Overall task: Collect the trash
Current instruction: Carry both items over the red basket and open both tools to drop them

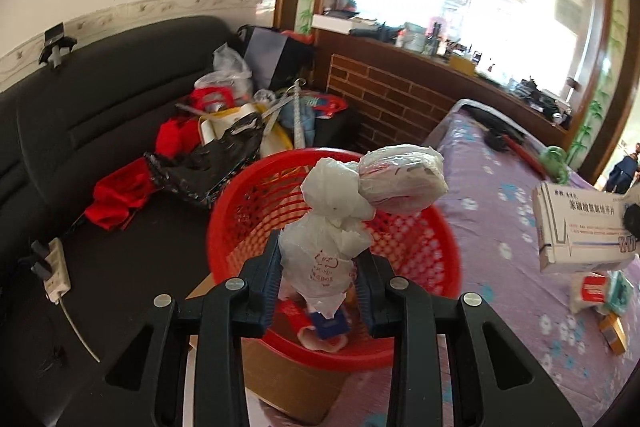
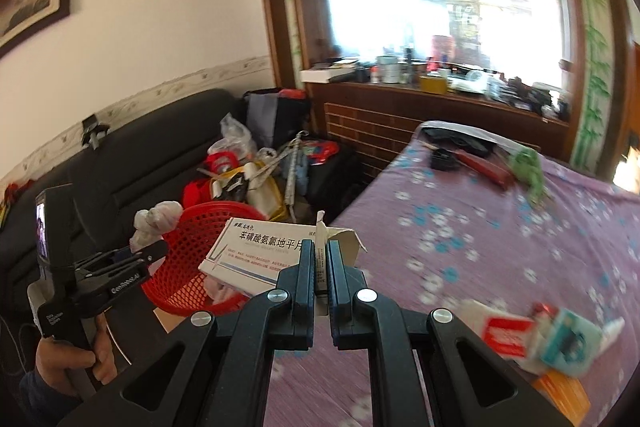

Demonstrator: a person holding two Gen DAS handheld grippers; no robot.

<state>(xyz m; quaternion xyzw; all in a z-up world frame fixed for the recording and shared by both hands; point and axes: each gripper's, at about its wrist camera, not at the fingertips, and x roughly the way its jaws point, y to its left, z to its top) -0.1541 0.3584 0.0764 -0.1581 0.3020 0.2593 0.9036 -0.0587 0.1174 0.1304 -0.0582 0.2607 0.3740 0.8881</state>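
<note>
The red mesh basket (image 1: 412,239) stood on a cardboard box (image 1: 288,375) between the black sofa (image 1: 100,115) and the bed (image 1: 500,187) with its purple flowered sheet. Low in the basket lay a few scraps: a blue packet (image 1: 332,325), a red wrapper (image 1: 294,311) beside it and something pale pink (image 1: 320,341) against the near wall. More trash lay on the bed to the right of the basket: a red-and-white box (image 2: 508,337) and a teal packet (image 2: 572,343), touching each other and blurred.

Your left hand-held gripper (image 1: 316,275) was clenched on a knotted white plastic bag (image 1: 332,227), both pads pressing the bag's lower part. You held it just over the basket's near rim, its bulging wrapped end (image 1: 402,179) leaning up and to the right above the basket's mouth. From the right wrist view, that gripper pointed across toward the basket, and your hand (image 2: 80,359) wrapped its grip from below.

Your right hand-held gripper (image 2: 319,259) was clamped tight on the torn end flap of a white medicine box (image 2: 256,259) with blue print. You held the box in the air just to the right of the basket, above the bed's edge, its long side stretching left toward the basket's rim.
</note>
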